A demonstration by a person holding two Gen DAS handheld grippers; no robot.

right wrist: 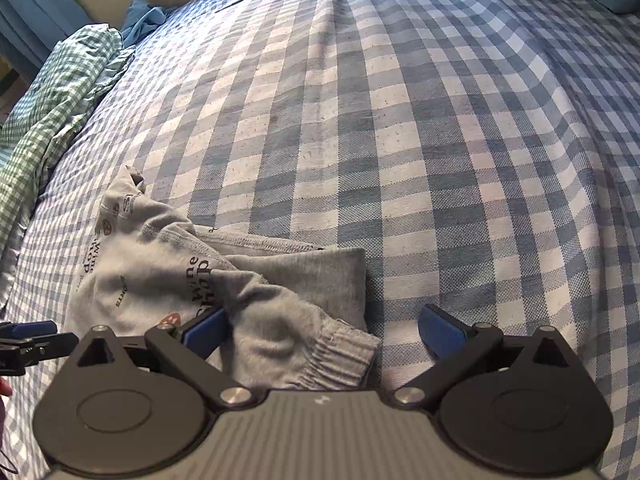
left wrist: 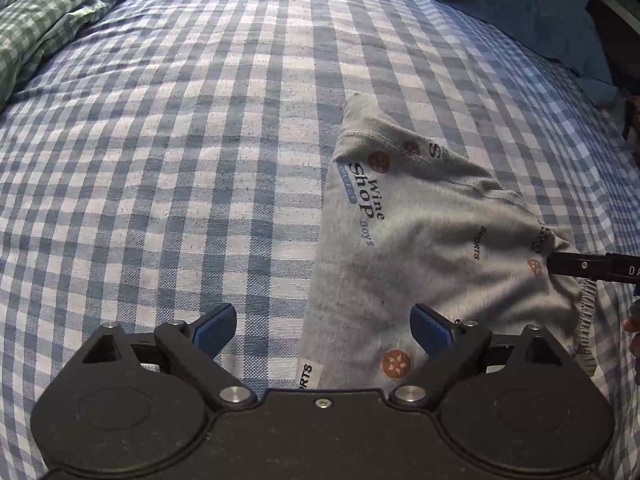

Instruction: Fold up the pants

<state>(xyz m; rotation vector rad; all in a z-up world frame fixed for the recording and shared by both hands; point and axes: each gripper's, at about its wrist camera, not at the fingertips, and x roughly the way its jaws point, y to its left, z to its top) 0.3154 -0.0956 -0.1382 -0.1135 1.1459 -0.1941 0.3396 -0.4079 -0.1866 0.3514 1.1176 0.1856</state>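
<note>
Small grey printed pants [right wrist: 160, 276] lie bunched on the checked bed [right wrist: 400, 120], near-left in the right view. Soft, light knit, so it'll flop; I'd grab the ribbed cuff [right wrist: 340, 360]. Left tool [left wrist: 323, 330] and right tool [right wrist: 323, 330] both spread, holding nothing.

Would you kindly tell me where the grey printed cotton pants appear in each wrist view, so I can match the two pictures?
Left wrist view: the grey printed cotton pants lie right of centre, reaching the open left gripper.
Right wrist view: the pants lie lower left, their ribbed cuff between the fingers of the open right gripper.
Shared landmark: the crumpled green checked cloth, at the left edge of both views.
</note>
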